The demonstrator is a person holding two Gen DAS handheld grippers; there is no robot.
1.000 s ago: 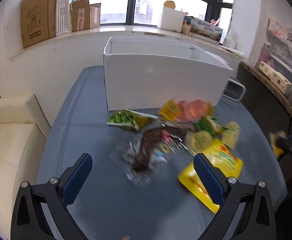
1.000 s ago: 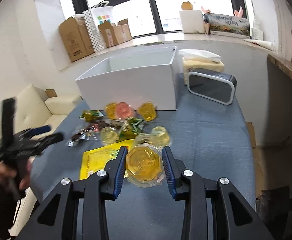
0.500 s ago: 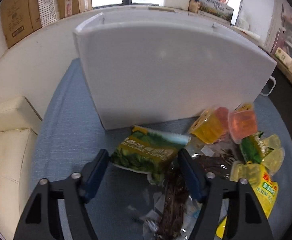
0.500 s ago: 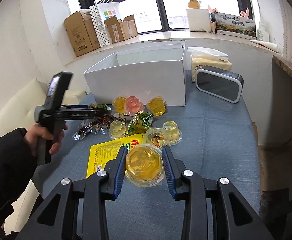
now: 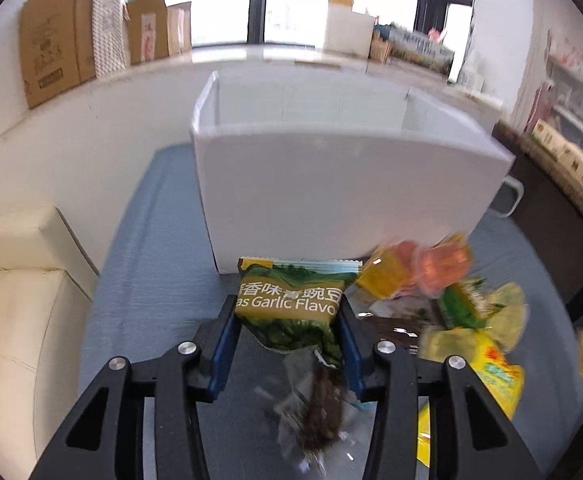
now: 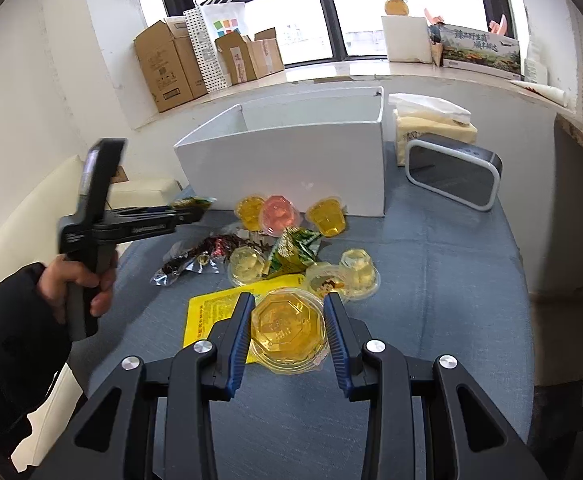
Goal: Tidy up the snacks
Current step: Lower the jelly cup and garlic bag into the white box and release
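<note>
Gripping snacks in both grippers before the white box [image 5: 343, 184]

Left gripper [image 5: 287, 320], closed onto the green garlic pea packet [image 5: 291, 300] at centre frame, holds it just in front of the box wall; right gripper [image 6: 287, 320], lower centre, clamps the yellow jelly cup [image 6: 287, 330] above the yellow packet [image 6: 211, 312]. Loose jelly cups [image 6: 279, 212] and wrappers crowd the blue tablecloth [image 6: 451, 260] between grippers and box; a grey speaker [image 6: 451, 176] sits upper right
</note>
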